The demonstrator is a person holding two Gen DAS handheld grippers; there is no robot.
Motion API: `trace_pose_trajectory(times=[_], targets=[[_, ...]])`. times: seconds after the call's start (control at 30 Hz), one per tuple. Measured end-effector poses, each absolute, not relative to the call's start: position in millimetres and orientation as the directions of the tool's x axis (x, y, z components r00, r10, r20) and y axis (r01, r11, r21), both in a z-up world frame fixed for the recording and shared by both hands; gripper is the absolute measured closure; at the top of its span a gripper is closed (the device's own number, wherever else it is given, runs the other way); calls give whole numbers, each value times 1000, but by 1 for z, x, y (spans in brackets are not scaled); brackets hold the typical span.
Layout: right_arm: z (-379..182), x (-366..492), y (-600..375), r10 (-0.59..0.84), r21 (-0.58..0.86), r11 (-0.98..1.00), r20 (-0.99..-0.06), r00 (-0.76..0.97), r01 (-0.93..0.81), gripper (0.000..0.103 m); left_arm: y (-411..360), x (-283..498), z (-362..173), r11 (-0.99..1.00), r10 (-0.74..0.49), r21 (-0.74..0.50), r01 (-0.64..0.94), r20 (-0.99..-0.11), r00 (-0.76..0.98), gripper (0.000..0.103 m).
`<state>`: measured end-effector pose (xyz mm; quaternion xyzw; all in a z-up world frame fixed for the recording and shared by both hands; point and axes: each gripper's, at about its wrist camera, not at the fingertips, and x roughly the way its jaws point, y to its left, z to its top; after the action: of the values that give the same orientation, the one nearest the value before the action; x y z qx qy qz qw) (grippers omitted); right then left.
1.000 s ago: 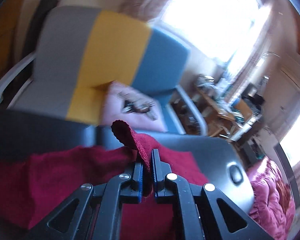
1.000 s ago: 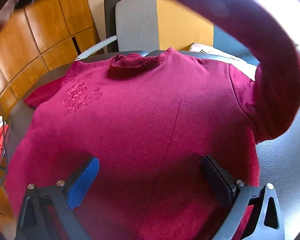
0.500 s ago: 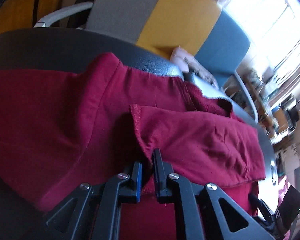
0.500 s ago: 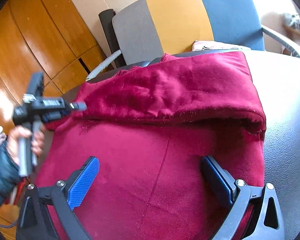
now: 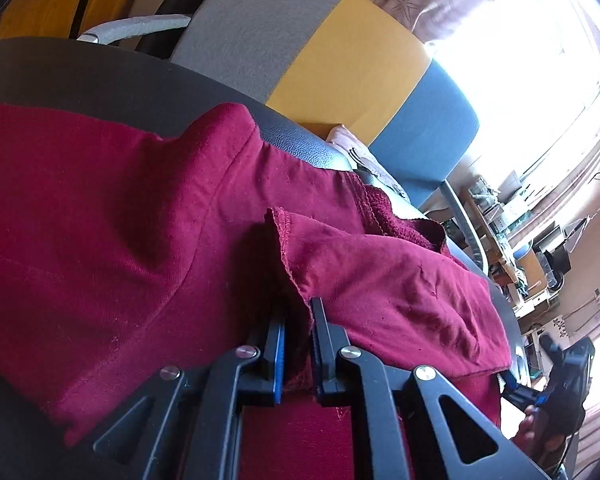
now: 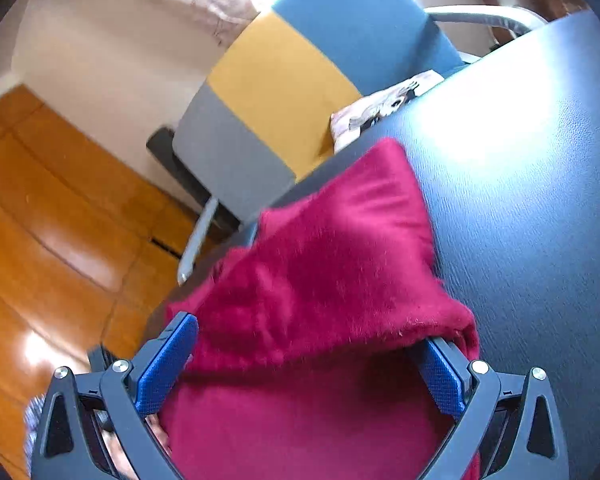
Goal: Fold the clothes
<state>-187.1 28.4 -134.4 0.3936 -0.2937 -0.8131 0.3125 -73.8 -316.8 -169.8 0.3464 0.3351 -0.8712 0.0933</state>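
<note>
Left tongs (image 5: pixel 298 344): fingers drawn nearly together, pinching a hemmed edge of the crimson sweater (image 5: pixel 120 232); a strip of the fabric fills the narrow gap between the blue-lined pad and the black pad. Right tongs (image 6: pixel 304 364): spread wide, blue pads far apart, nothing gripped; a folded-over layer of the sweater (image 6: pixel 320 264) lies between the fingers, its lower edge draping over the right-hand finger, and whether the pads touch the cloth cannot be told. Sweater: spread on the dark textured surface (image 6: pixel 532 208), one portion folded back over the body so that a fuzzier inner face shows uppermost in the right wrist view; in the left wrist view a seam and a rumpled ridge rise beyond the pinched hem, with a ribbed edge lying further toward the far rim. Surface (image 5: pixel 100 80): black, leather-grained, its rounded edge bare beyond the cloth. Beyond the surface: a chair (image 5: pixel 300 40) with a backrest in grey, yellow and blue bands and pale grey armrests; a small pale printed cushion (image 6: pixel 384 108) on its seat, just past the surface rim. Background: orange wooden panelling (image 6: pixel 48 220) on one side, a bright window with a curtain (image 5: pixel 440 0) on the other.
</note>
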Motion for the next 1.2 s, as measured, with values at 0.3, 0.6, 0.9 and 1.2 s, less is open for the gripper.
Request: trace_pose_trajectory(times=[0.3,0.6,0.9,1.2], targets=[[-146,-177,35,-659,669,-711,-525,-538,217,14,-311,-77,-166,-782,33,-472,406,-682,-730,92],[-108,-154,32,-639,515,-769,-591,-492,379,10,-310,-78,-164,-787,14,-457,414,-684,-729,92],[-85,-207,-24,-669,461,-740,-582,-462,489,9,-316,-74,-168,-767,41,-500,402,-663,-747,92],[-137,-240,-28,-475,306,-872,-715,-513,382,9,-313,-77,-168,-774,28,-488,404,-663,-748,92]])
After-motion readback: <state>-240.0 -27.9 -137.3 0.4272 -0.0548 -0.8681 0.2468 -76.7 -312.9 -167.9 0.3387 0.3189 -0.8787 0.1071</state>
